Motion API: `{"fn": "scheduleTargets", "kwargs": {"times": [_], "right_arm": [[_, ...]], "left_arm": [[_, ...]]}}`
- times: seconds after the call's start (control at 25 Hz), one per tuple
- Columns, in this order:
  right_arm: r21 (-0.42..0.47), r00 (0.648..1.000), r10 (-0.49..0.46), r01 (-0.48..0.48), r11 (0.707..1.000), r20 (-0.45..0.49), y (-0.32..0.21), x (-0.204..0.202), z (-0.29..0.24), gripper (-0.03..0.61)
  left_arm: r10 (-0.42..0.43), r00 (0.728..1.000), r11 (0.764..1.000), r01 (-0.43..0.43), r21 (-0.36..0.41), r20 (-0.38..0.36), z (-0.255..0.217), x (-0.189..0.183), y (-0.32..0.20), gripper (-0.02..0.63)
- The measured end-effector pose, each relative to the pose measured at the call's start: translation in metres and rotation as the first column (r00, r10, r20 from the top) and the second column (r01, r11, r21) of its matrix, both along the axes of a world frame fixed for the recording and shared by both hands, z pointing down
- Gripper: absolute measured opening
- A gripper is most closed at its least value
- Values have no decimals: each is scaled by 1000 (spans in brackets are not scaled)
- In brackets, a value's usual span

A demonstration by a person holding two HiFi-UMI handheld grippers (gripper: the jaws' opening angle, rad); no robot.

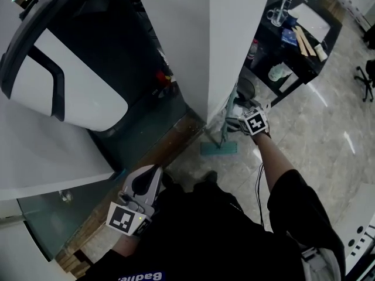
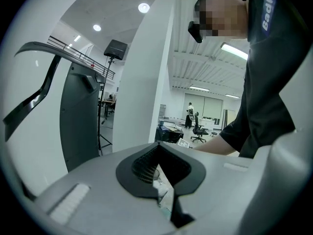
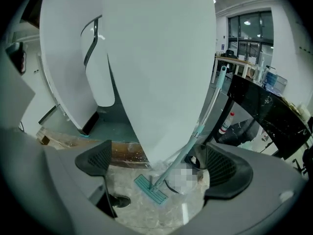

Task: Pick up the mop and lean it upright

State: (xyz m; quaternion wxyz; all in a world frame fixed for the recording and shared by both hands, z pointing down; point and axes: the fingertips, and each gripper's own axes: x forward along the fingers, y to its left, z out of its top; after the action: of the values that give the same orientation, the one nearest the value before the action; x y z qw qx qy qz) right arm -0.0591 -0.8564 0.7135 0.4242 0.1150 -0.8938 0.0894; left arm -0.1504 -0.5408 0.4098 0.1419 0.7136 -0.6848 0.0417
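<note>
**Ana:** Where is the mop?

**Ben:** The mop (image 3: 186,153) stands up tall. The mop head (image 3: 150,189) lies flat on the floor (image 1: 316,127). The stick leans on the big white pillar (image 1: 228,40).

**Ana:** Does the right gripper hold it?

**Ben:** No. The right gripper (image 3: 164,163) has its fingers wide apart. The stick shows between them, but no finger touches it. It looks like the job is almost done and this is the letting-go part.

**Ana:** How does the person do that part well?

**Ben:** The person should pull the right gripper straight back, slow and easy, so no finger bumps the stick. One small knock could tip the mop over. The mop head should sit flat, and the top of the stick should rest firmly on the pillar.

**Ana:** And the left gripper?

**Ben:** The left gripper (image 2: 159,173) is low by the person's side. Its fingers are close together with nothing in them.

**Ana:** What is the floor like?

**Ben:** It is shiny, smooth stone. I think a mop head could slide on it, so the lean should not be too big.

**Ana:** What else is in the room?

**Ben:** A black table (image 3: 266,109) stands near the pillar, with a bottle (image 3: 226,123) by it. A big white and black machine (image 1: 64,69) is on the other side.
</note>
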Motion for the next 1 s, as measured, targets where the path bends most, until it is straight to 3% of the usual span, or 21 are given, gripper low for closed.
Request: {"fn": "scheduleTargets", "kwargs": {"times": [0.24,0.48,1.0], "right_arm": [[19,996,38,-40,999,86,46,12,-30,589],[19,986,89,-92,996,138,94,20,-60,589],[51,964,207,-218,975,169,203,11,-110,589]], "left_arm": [[85,996,996,-85,41,-13,-3,7,-8,20],[198,980,976,-196,94,-14,-15,13,-10,20],[422,907,895,-414,167,-12,-37,-12,31,20]]}}
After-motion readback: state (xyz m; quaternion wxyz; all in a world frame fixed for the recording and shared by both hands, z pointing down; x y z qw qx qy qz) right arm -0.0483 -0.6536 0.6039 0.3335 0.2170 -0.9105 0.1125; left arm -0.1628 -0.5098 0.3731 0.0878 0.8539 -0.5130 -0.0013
